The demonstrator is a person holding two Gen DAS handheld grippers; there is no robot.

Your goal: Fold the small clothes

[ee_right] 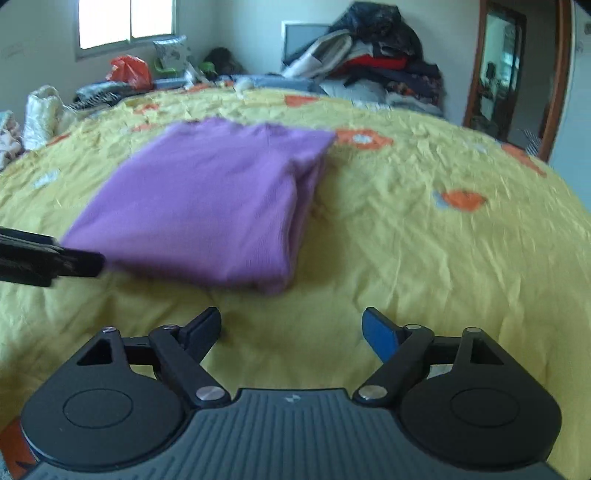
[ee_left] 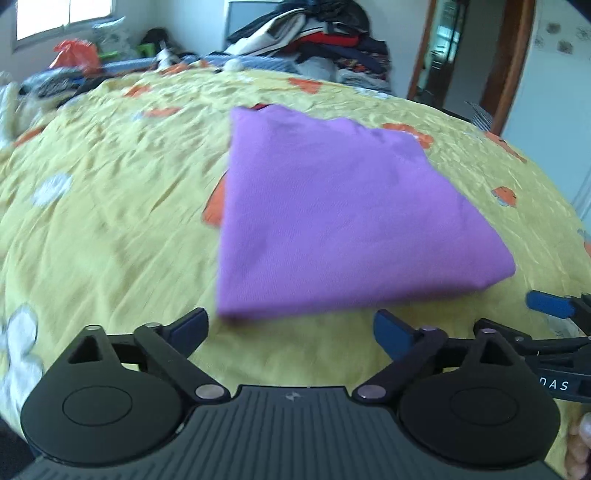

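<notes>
Item: folded purple garment (ee_left: pixel 332 218), lying flat on a yellow bedspread (ee_left: pixel 110 206) printed with orange and white flowers. In the left wrist view it fills the centre, reaching from about 12 o'clock down toward 4 o'clock; in the right wrist view it sits toward 10 o'clock, with stacked folded layers showing along its right edge (ee_right: pixel 303 206). The exact kind of garment cannot be told.

Left gripper (ee_left: pixel 290 328): jaws spread wide, nothing between them, held just short of the garment's near edge, not touching it. It also appears in the right wrist view as a dark finger entering at 9 o'clock (ee_right: pixel 51 262), its tip close beside the garment's near left corner; contact cannot be told through the blur.

Right gripper (ee_right: pixel 291 328): jaws spread wide, holding nothing, over bare bedspread at 6 o'clock, the garment's near corner just ahead. Its blue-padded finger shows at 4 o'clock in the left wrist view (ee_left: pixel 550 304).

Surroundings: pile of clothes (ee_right: pixel 373 62) at 12 o'clock beyond the bed; orange plastic bag (ee_right: pixel 129 70) at 11 o'clock; window (ee_right: pixel 125 22) above it; wooden door frame (ee_right: pixel 554 81) at 2 o'clock.
</notes>
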